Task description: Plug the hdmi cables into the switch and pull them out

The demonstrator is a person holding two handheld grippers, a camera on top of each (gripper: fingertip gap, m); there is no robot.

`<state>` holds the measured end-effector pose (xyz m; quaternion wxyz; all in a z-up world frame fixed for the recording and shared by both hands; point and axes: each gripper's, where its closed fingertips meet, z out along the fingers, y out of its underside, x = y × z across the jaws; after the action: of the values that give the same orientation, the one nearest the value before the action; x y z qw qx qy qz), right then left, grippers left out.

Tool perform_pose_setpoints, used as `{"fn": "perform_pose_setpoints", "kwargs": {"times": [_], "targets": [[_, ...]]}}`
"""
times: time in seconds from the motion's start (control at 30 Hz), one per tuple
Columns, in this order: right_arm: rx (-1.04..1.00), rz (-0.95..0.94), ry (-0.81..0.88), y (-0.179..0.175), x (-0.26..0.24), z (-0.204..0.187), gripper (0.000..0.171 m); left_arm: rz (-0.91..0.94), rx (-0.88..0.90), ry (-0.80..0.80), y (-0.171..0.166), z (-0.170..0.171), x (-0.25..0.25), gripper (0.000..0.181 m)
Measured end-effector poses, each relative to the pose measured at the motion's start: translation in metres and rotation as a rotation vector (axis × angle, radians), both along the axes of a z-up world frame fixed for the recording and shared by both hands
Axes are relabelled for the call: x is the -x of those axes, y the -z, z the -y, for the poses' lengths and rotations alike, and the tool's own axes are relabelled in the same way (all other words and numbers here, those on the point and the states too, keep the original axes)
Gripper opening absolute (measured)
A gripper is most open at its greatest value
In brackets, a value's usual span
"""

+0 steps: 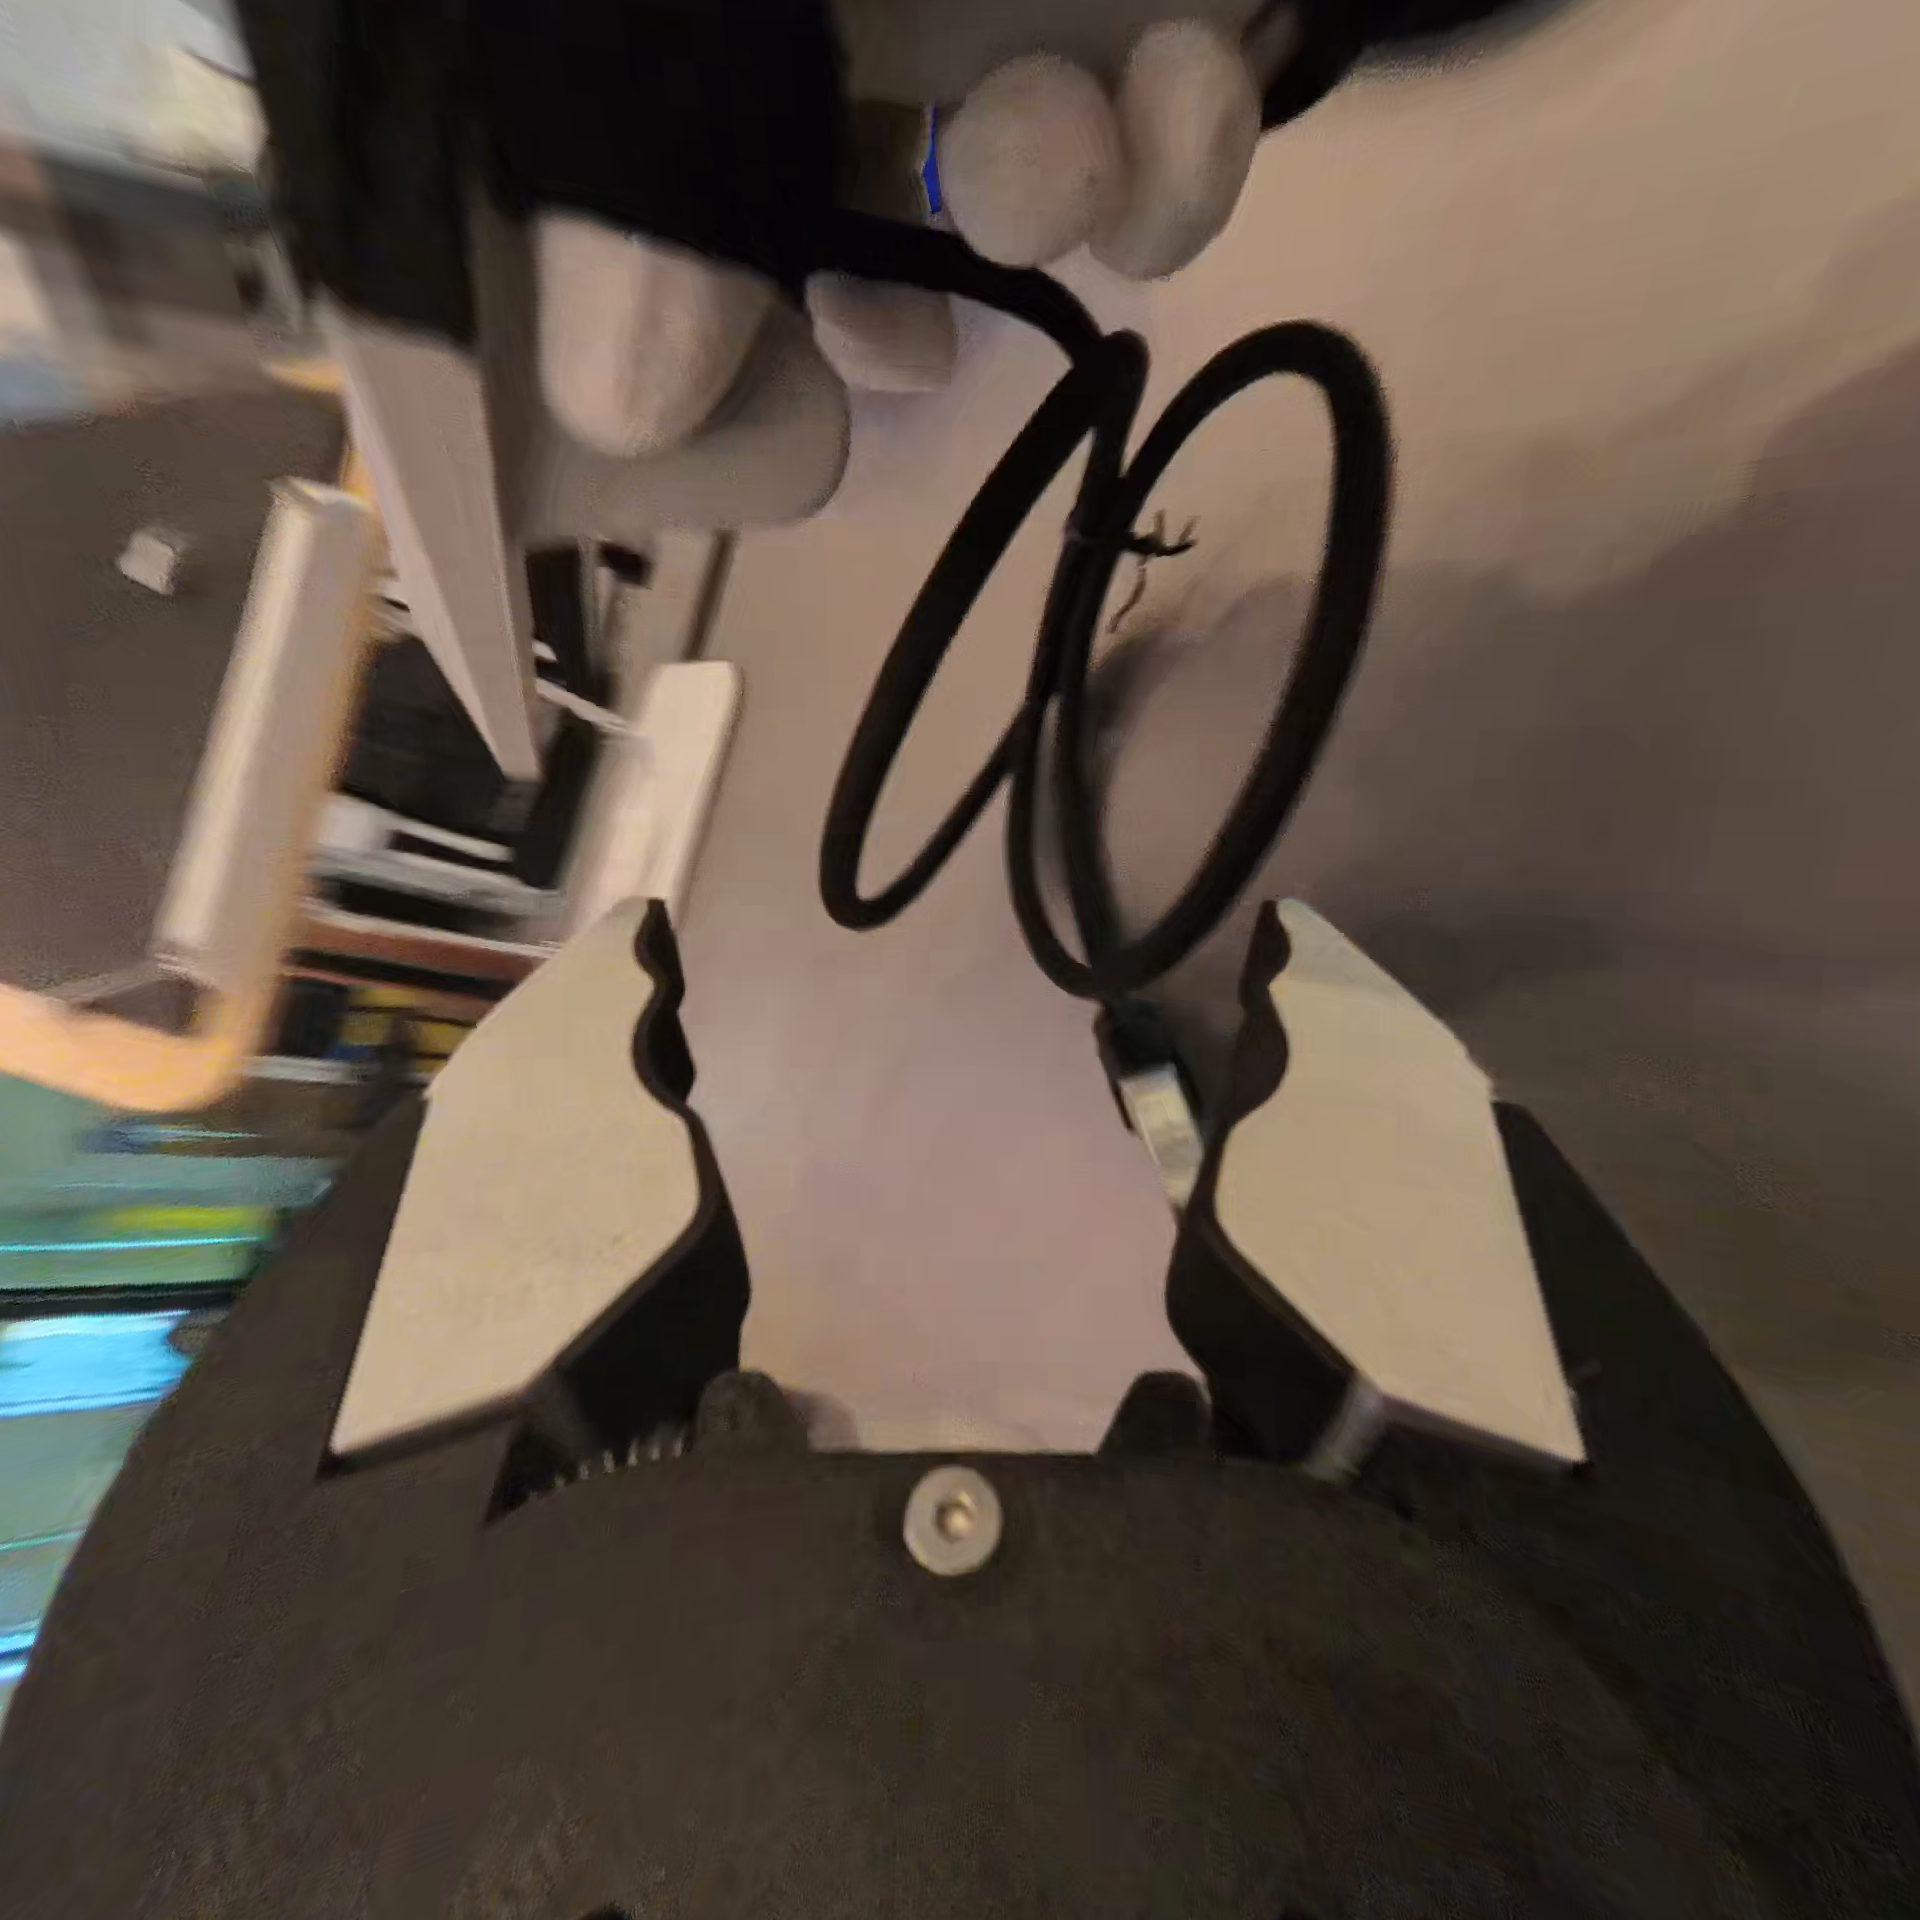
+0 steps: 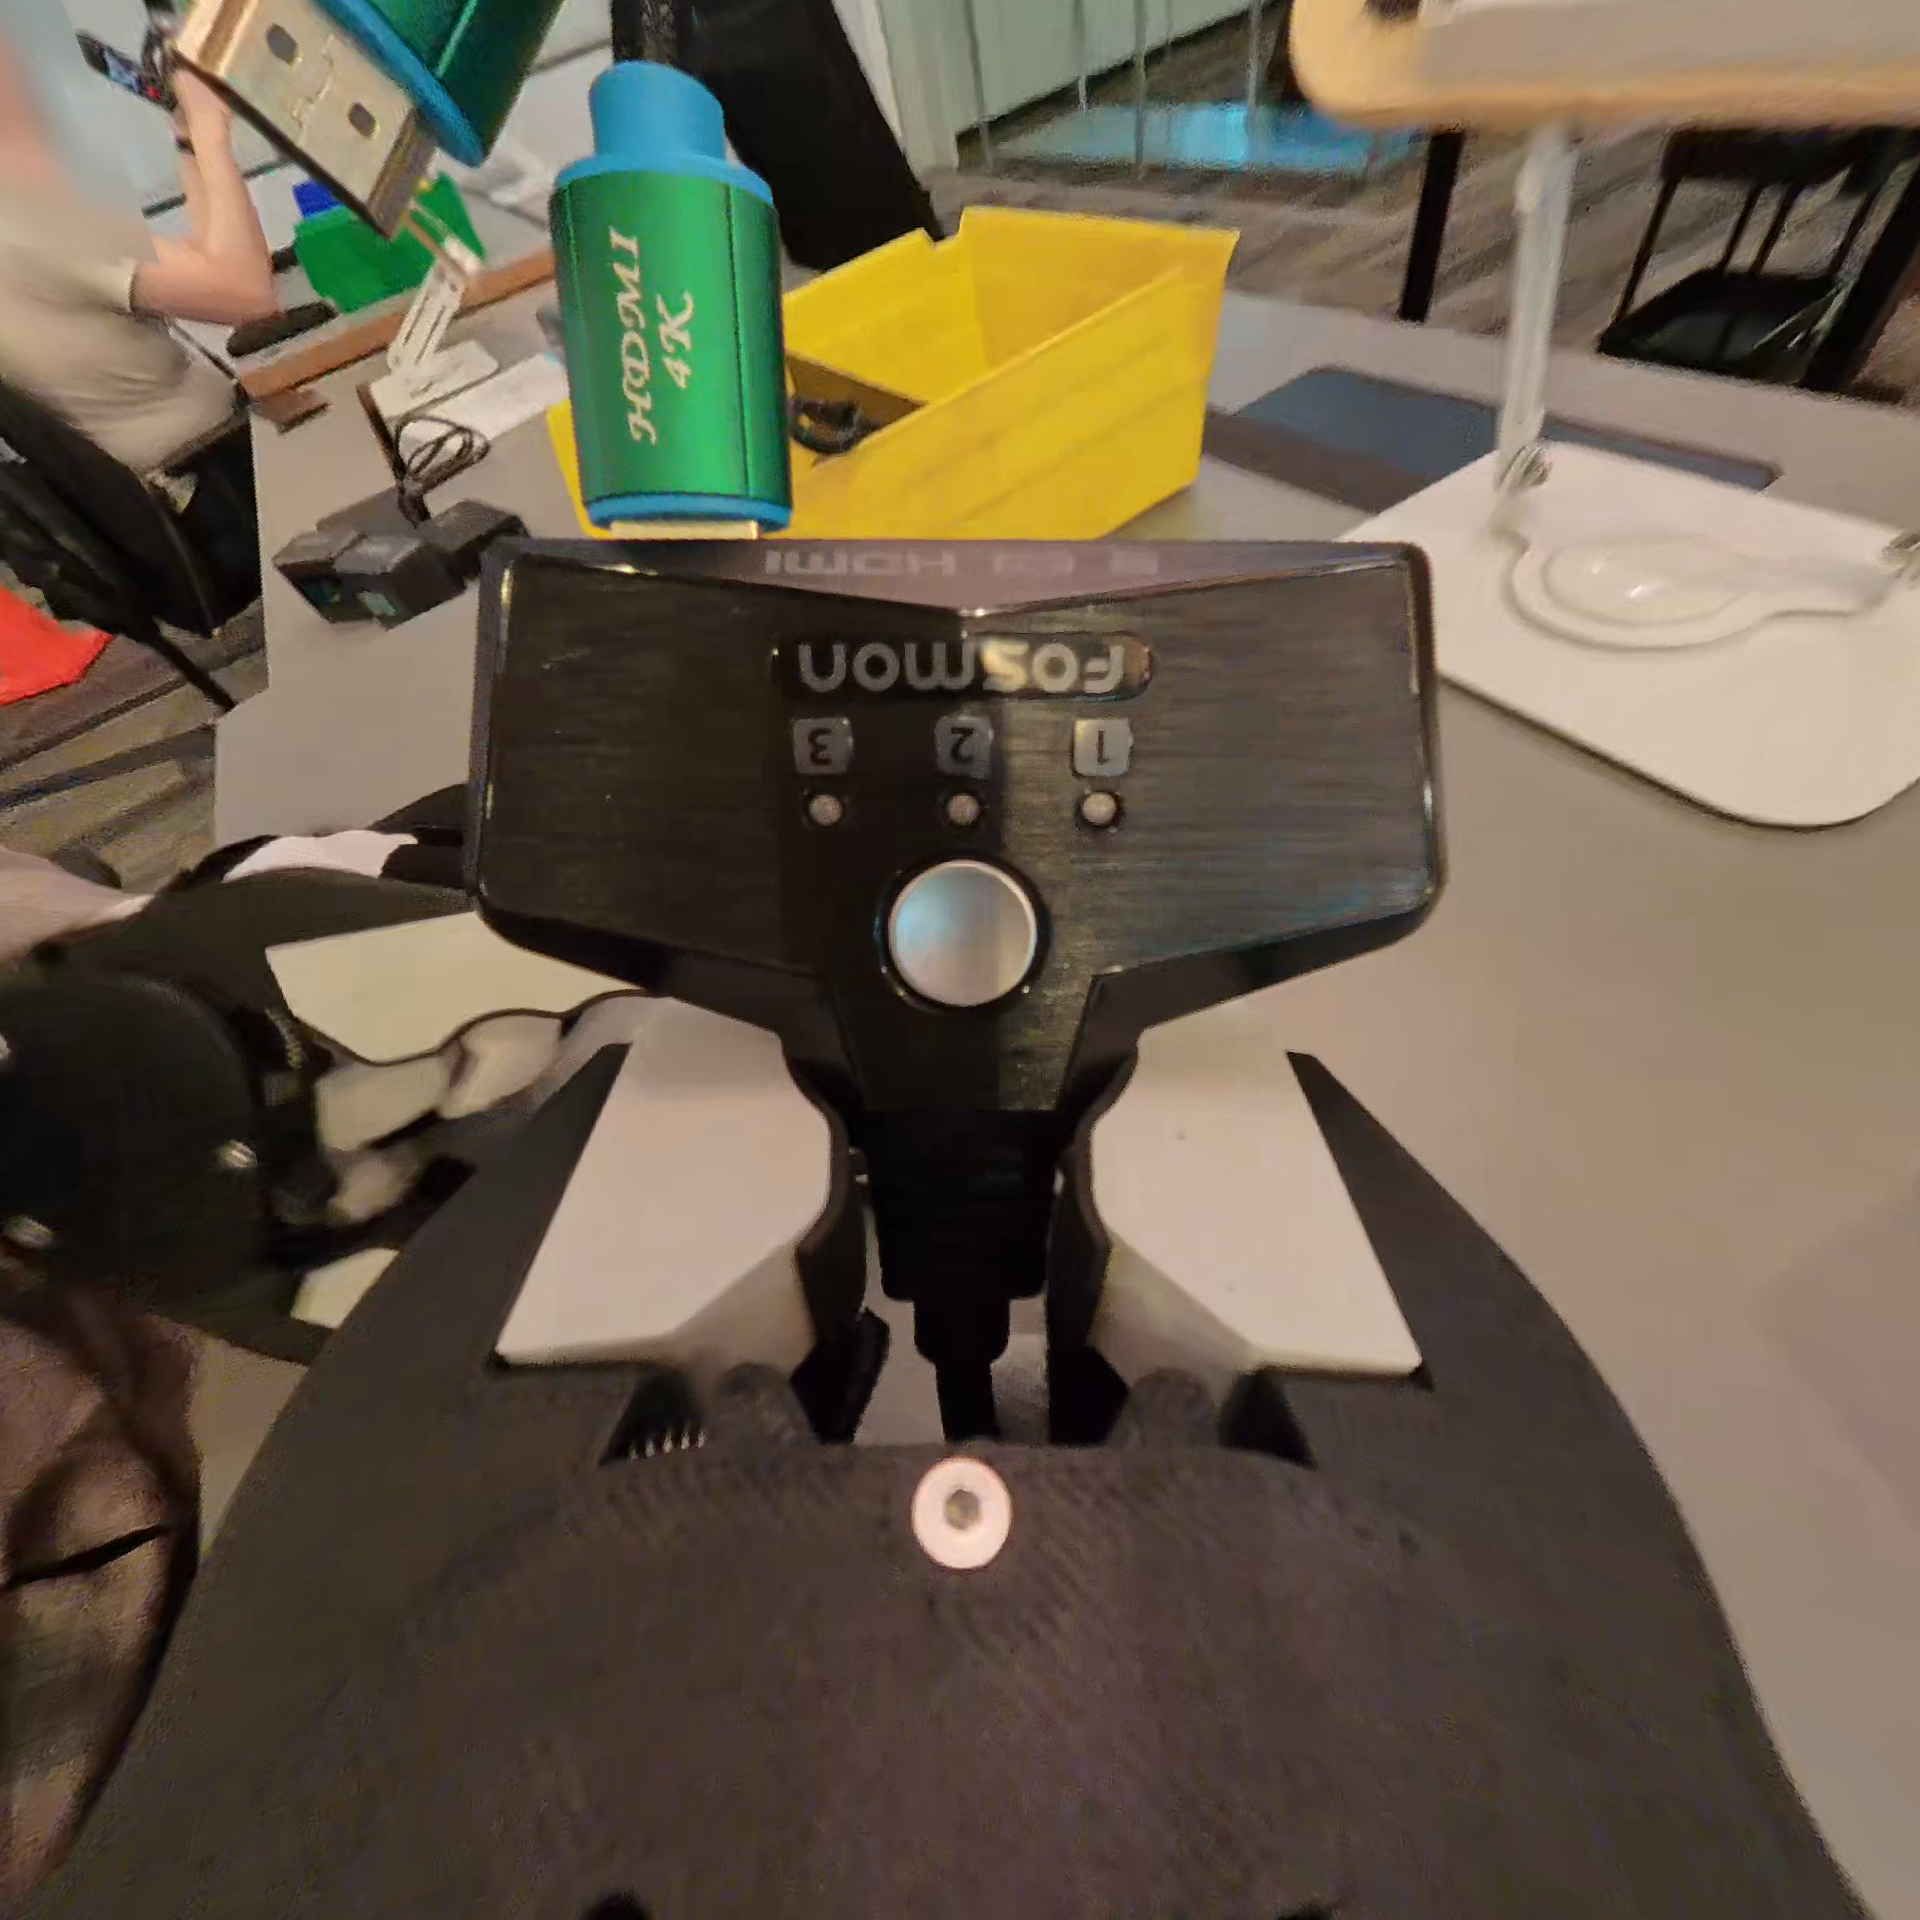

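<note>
In the right wrist view, my right gripper [image 2: 961, 1127] is shut on the narrow neck of the black HDMI switch [image 2: 956, 748] and holds it above the grey table. A green HDMI plug with blue ends [image 2: 670, 332] sits in the switch's far left port. A second green plug [image 2: 343, 94] hangs free at the top left with its metal end bare. In the blurred left wrist view, my left gripper [image 1: 961, 935] is open and empty. The switch's black coiled cable [image 1: 1122, 665] dangles in front of it, its metal-tipped plug [image 1: 1148, 1091] beside the right finger.
A yellow bin [image 2: 1039, 343] stands behind the switch. A white stand base [image 2: 1662, 644] lies at the right and a small black camera [image 2: 364, 582] at the left table edge. A gloved hand [image 1: 1039, 177] shows in the left wrist view. A person [image 2: 104, 281] sits at the far left.
</note>
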<state>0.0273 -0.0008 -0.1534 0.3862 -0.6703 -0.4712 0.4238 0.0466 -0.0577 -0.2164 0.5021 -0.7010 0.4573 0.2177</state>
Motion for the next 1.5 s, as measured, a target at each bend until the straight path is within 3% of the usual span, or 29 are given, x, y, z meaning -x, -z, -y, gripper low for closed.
{"fn": "perform_pose_setpoints", "kwargs": {"times": [0.07,0.1,0.13,0.23,0.3,0.33,0.53,0.7,0.8,1.0,1.2,1.23,1.3,1.37,1.5], "targets": [[0.045,0.028,-0.030,0.009,0.004,0.007,0.035,-0.146,-0.114,-0.035,0.003,-0.012,0.001,0.111],[0.070,0.028,-0.047,0.010,0.007,0.011,0.035,-0.163,-0.138,-0.031,0.005,-0.014,-0.001,0.102],[0.100,0.023,-0.065,0.011,0.009,0.016,0.035,-0.176,-0.153,-0.017,0.006,-0.015,-0.004,0.077],[0.176,0.049,-0.128,0.017,0.013,0.030,0.036,-0.208,-0.210,-0.012,0.001,-0.018,-0.005,0.040],[0.213,0.085,-0.161,0.026,0.013,0.037,0.036,-0.232,-0.245,0.005,-0.007,-0.017,-0.005,0.002],[0.225,0.097,-0.173,0.028,0.012,0.040,0.036,-0.240,-0.240,0.022,-0.007,-0.016,-0.006,0.001],[0.223,0.204,-0.253,0.036,0.001,0.054,0.036,-0.241,-0.242,0.109,-0.022,-0.003,-0.009,0.000],[0.232,0.220,-0.239,0.037,-0.007,0.049,0.035,-0.252,-0.350,0.145,-0.040,0.006,-0.012,0.000],[0.155,0.318,-0.178,0.048,-0.019,0.035,0.034,-0.254,-0.384,0.125,-0.051,0.005,-0.003,0.000],[0.022,0.491,-0.244,0.058,-0.028,0.047,0.030,-0.272,-0.450,0.099,-0.065,0.001,0.009,0.001],[0.089,0.544,-0.356,0.072,-0.022,0.076,0.030,-0.338,-0.630,0.111,-0.087,0.012,0.003,0.026],[0.090,0.558,-0.353,0.074,-0.023,0.076,0.029,-0.328,-0.720,0.121,-0.098,0.017,0.001,0.055],[0.108,0.595,-0.358,0.081,-0.025,0.078,0.029,-0.340,-0.758,0.123,-0.106,0.020,-0.001,0.077],[0.123,0.610,-0.358,0.086,-0.026,0.079,0.029,-0.346,-0.697,0.118,-0.100,0.015,-0.001,0.079],[0.112,0.647,-0.390,0.087,-0.030,0.086,0.029,-0.436,-0.570,0.190,-0.082,0.012,-0.007,0.058]]}}
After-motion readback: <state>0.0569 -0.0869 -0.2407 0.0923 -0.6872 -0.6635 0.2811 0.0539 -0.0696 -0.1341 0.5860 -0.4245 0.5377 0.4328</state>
